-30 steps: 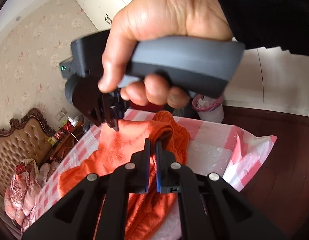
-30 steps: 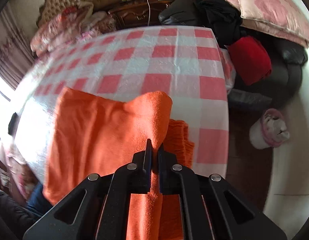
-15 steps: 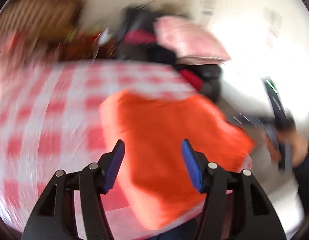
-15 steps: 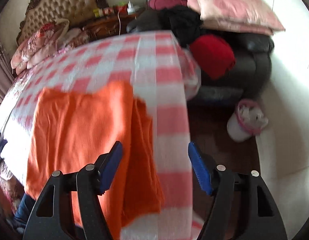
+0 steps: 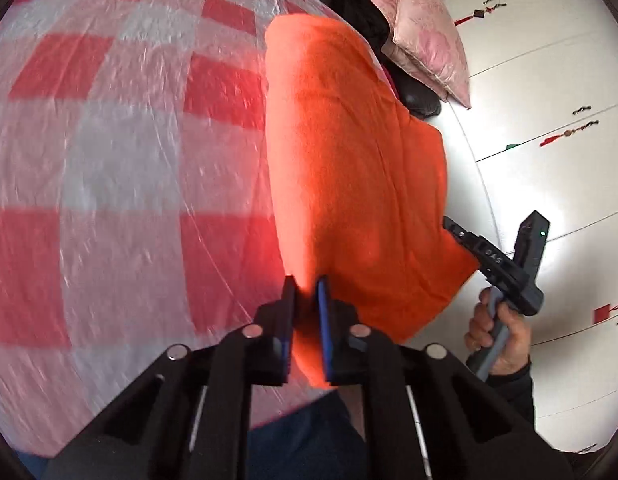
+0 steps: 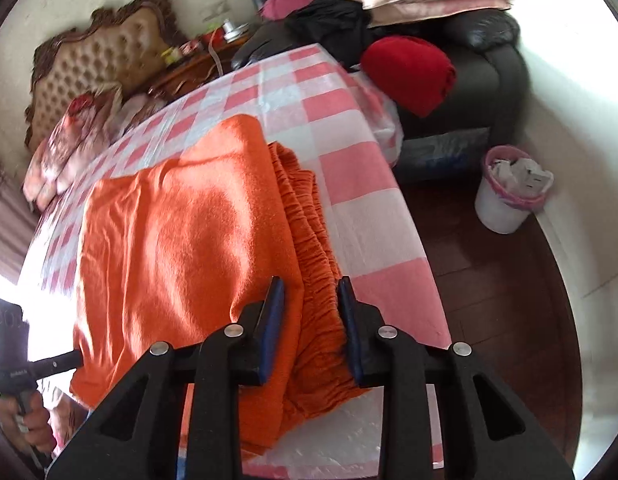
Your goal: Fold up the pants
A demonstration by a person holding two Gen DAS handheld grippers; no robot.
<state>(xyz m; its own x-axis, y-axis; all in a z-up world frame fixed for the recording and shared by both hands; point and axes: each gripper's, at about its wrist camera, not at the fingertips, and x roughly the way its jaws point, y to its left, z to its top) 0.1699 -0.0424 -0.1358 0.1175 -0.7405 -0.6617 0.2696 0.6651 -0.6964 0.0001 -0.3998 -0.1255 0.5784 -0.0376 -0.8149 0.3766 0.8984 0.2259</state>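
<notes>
I count one pair of orange pants (image 6: pixel 181 240), folded on the checked tablecloth (image 6: pixel 361 200). My left gripper (image 5: pixel 307 292) is clamped on their near corner. My right gripper (image 6: pixel 309 296) is closing around the waistband edge; its pads seemingly aren't pressing yet.

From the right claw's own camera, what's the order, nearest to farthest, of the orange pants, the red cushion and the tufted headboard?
1. Orange pants: between the closing right claw pads, on the table.
2. Red cushion: upper right, on the dark sofa.
3. Headboard: far upper left.
</notes>
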